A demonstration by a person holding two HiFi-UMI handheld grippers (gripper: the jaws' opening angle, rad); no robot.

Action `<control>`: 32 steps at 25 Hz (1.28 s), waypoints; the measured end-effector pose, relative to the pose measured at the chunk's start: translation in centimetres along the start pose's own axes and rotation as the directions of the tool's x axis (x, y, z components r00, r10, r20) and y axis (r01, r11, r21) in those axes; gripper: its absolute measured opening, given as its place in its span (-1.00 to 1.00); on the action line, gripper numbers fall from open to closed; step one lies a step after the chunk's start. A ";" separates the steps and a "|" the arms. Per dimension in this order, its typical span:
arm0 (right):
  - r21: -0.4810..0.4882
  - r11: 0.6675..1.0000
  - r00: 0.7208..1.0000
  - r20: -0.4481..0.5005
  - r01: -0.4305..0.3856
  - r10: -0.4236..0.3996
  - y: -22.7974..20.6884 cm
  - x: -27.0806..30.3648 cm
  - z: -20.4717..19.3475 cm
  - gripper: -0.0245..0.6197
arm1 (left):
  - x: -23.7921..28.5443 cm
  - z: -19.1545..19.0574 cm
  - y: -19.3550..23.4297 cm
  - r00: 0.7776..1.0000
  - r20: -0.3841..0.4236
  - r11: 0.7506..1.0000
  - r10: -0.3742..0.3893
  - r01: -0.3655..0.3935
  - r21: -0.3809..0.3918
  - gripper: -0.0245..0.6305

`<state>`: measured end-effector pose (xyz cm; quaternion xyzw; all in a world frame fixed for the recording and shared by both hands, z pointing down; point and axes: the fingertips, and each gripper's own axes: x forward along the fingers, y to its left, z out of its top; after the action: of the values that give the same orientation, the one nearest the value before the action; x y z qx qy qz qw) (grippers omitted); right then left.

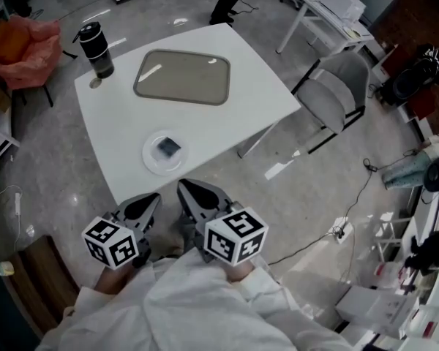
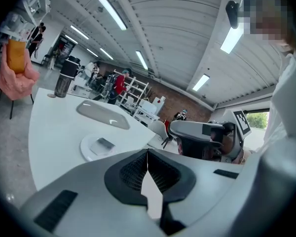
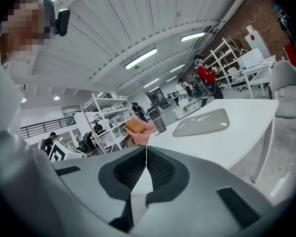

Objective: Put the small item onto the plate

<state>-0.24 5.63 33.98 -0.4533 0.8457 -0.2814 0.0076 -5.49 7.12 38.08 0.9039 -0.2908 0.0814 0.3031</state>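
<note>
The white worktop (image 1: 227, 86) fills the middle of the head view, with a grey tray (image 1: 183, 77) lying flat at its far centre and a dark tumbler (image 1: 96, 48) standing near its far left corner. A grey chair (image 1: 336, 93) stands off to the right, apart from the worktop.

Close to the near edge sits the round white plate (image 1: 150, 161), and the small dark item (image 1: 167, 149) lies flat on it, roughly in the middle. It looks about square from above, so no long axis can be made out. Judged from how things lie, the placing is already done.

The plate lies just ahead of both tools and between their lines of aim. The left gripper (image 1: 154, 196) has it ahead and a little to the left of its jaws, as its own view shows. The right gripper (image 1: 183, 186) has it ahead and to its left. Neither is clearly the nearer.

Both are held close to the person's body, short of the worktop's near edge, pointing forward and slightly down. The jaws of each are pressed together with nothing between them.
</note>
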 end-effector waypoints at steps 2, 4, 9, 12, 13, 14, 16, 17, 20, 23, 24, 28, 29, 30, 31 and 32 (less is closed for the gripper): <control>-0.004 1.000 1.000 -0.005 -0.005 0.005 -1.4 1.0 1.2 -0.88 | 1.5 1.3 0.8 1.000 0.004 1.000 0.008 -0.008 -0.001 -0.89; -0.006 1.000 1.000 -0.012 -0.009 0.009 -2.8 2.0 2.3 -0.88 | 3.1 2.5 1.5 1.000 0.005 1.000 0.012 -0.012 0.000 -0.89; -0.010 0.999 0.999 -0.037 -0.036 0.035 -6.2 4.4 4.3 -0.88 | 6.6 4.8 3.1 0.999 0.019 0.999 0.036 -0.035 -0.018 -0.89; -0.019 0.998 0.997 -0.054 -0.052 0.051 -8.0 5.8 5.4 -0.88 | 8.3 6.2 4.4 0.998 0.039 0.998 0.053 -0.051 -0.046 -0.89; -0.022 0.998 0.997 -0.057 -0.057 0.055 -8.5 6.1 5.8 -0.88 | 8.9 6.7 4.8 0.997 0.045 0.997 0.055 -0.053 -0.052 -0.89; -0.023 0.998 0.996 -0.060 -0.061 0.060 -9.0 6.4 6.2 -0.88 | 9.5 7.1 5.0 0.997 0.048 0.997 0.056 -0.054 -0.057 -0.90; -0.023 0.997 0.996 -0.065 -0.069 0.067 -10.1 7.0 6.7 -0.88 | 10.4 7.7 5.6 0.997 0.056 0.996 0.058 -0.054 -0.070 -0.89; -0.021 0.997 0.995 -0.068 -0.072 0.071 -10.5 7.3 6.9 -0.88 | 10.8 8.0 5.9 0.996 0.061 0.995 0.059 -0.054 -0.080 -0.89; -0.019 0.996 0.994 -0.078 -0.082 0.080 -11.5 8.1 7.3 -0.88 | 11.6 8.7 6.6 0.995 0.075 0.993 0.068 -0.061 -0.101 -0.90; -0.016 0.996 0.992 -0.087 -0.089 0.088 -12.2 8.6 7.3 -0.88 | 12.1 8.9 7.2 0.994 0.078 0.991 0.081 -0.072 -0.112 -0.90; -0.012 0.996 0.992 -0.090 -0.092 0.091 -12.3 8.8 7.3 -0.88 | 12.2 8.9 7.3 0.994 0.076 0.991 0.083 -0.074 -0.114 -0.89; -0.002 0.994 0.989 -0.102 -0.107 0.106 -12.2 9.5 7.1 -0.88 | 12.6 8.9 7.5 0.995 0.055 0.992 0.079 -0.073 -0.101 -0.89; -0.001 0.994 0.988 -0.105 -0.110 0.109 -12.2 9.6 7.1 -0.88 | 12.6 8.9 7.5 0.996 0.052 0.992 0.079 -0.073 -0.101 -0.89; -0.001 0.994 0.988 -0.109 -0.112 0.111 -12.1 9.7 7.0 -0.88 | 12.6 8.9 7.5 0.996 0.050 0.992 0.079 -0.074 -0.101 -0.89; 0.000 0.994 0.987 -0.112 -0.113 0.112 -12.0 9.7 7.0 -0.88 | 12.6 8.9 7.4 0.996 0.048 0.992 0.079 -0.074 -0.103 -0.89; 0.002 0.994 0.987 -0.114 -0.112 0.111 -12.1 9.7 7.0 -0.88 | 12.6 8.9 7.4 0.996 0.046 0.992 0.079 -0.073 -0.104 -0.89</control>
<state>5.13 -10.29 36.28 -0.3886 0.8694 -0.3040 -0.0257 0.30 -8.98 38.74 0.8771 -0.3363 0.0552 0.3384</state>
